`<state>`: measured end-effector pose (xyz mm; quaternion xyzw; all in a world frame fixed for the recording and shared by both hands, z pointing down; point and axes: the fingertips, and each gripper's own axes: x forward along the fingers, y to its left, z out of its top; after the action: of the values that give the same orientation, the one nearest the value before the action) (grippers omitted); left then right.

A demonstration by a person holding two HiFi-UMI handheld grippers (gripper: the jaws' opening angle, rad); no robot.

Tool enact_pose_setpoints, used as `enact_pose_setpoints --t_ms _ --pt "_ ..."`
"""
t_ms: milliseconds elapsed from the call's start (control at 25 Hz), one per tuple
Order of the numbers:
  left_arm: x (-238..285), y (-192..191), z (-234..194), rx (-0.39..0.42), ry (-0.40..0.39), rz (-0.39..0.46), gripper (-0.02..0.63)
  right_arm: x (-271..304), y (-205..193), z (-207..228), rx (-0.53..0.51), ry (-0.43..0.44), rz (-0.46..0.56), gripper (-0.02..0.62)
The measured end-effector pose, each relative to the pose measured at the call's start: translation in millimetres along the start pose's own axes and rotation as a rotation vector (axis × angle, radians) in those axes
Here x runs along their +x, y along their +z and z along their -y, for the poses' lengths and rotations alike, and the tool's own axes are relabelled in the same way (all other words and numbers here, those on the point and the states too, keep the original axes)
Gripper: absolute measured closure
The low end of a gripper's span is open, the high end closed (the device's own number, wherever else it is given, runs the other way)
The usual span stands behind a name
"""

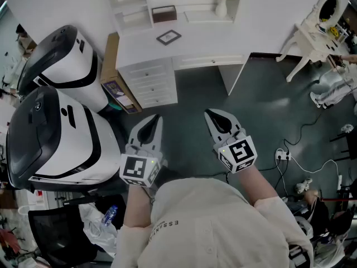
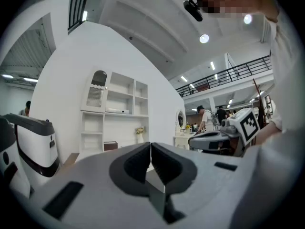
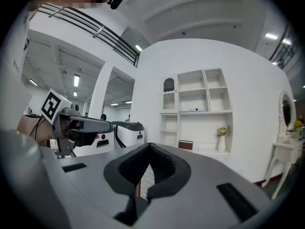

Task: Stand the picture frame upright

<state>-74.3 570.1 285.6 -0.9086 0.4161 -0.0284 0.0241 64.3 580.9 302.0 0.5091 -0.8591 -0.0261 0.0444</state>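
Observation:
A small dark picture frame (image 1: 168, 37) lies flat on the white desk (image 1: 195, 43) at the top of the head view. Both grippers hang level over the dark floor, well short of the desk. My left gripper (image 1: 155, 119) is shut with nothing between its jaws, and its tips meet in the left gripper view (image 2: 150, 145). My right gripper (image 1: 208, 114) is shut and empty too, its tips closed in the right gripper view (image 3: 149, 146). Neither gripper view shows the frame.
A white vase with flowers (image 1: 221, 3) and a dark box (image 1: 164, 13) sit on the desk's shelf unit. A drawer cabinet (image 1: 149, 82) stands under the desk's left part. Two large white-and-black machines (image 1: 56, 133) stand at left, a white stool (image 1: 312, 38) and floor cables (image 1: 295, 149) at right.

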Motion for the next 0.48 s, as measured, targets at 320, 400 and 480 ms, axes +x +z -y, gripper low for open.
enact_pose_setpoints --t_ms 320,400,480 --pt "5.2 -2.6 -1.1 -0.006 -0.011 -0.016 0.603 4.1 -3.2 5.7 0.033 -0.013 0.000 0.580" --pt "6.2 -6.0 -1.3 -0.014 -0.013 -0.026 0.603 5.1 -7.1 6.8 0.042 -0.016 -0.012 0.580" --pt "7.8 -9.5 -1.7 -0.029 -0.013 -0.036 0.603 5.9 -12.6 9.0 0.040 -0.024 -0.031 0.580"
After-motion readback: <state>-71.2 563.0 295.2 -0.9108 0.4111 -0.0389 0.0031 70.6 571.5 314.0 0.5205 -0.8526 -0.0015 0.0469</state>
